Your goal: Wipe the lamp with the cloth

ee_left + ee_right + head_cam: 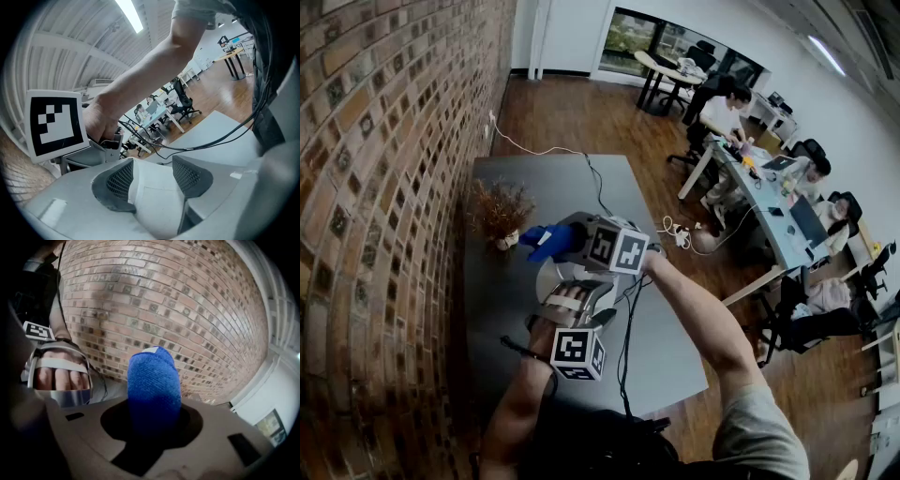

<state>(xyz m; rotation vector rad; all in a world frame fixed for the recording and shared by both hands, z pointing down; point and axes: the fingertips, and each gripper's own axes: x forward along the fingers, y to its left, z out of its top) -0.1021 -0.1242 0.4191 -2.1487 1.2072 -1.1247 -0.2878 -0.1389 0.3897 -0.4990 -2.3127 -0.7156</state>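
Lamp (pixel 154 211): a white, smooth, matte body with a rounded surface and a faint rectangular seam. It fills the gap between the left tongs. In the head view it sits low over the grey table (pixel 544 178) close to the brick wall, mostly hidden under the two tools.
Cloth (pixel 153 385): bright blue with a fine looped terry weave. It is folded into a thick, upright, round-topped wad with a pale tag at its tip. In the head view it sticks out towards the plant.
Left gripper (pixel 151 180): its tongs are spread wide and pinch the lamp, with a dark pad set against each side of the white body.
Pads (pixel 117 180): dark grey and wedge-shaped, with a fine mesh grid on their faces.
Right gripper (pixel 153 418): its tongs are pressed together on the cloth, whose lower end sinks into the dark gap between them. The shell around them is a dull grey-beige plastic.
Marker cube (pixel 55 123): white, with black square patterns.
Left hand (pixel 61 376): wrapped around its tool's handle under pale straps.
Brick wall (pixel 164 301): rough red-brown bricks with pale mortar.
Dried plant (pixel 499 208): a brown, wiry tuft in a small pot on the table by the wall, just beyond the cloth.
Cables (pixel 628 319): thin and black, looping across the tabletop.
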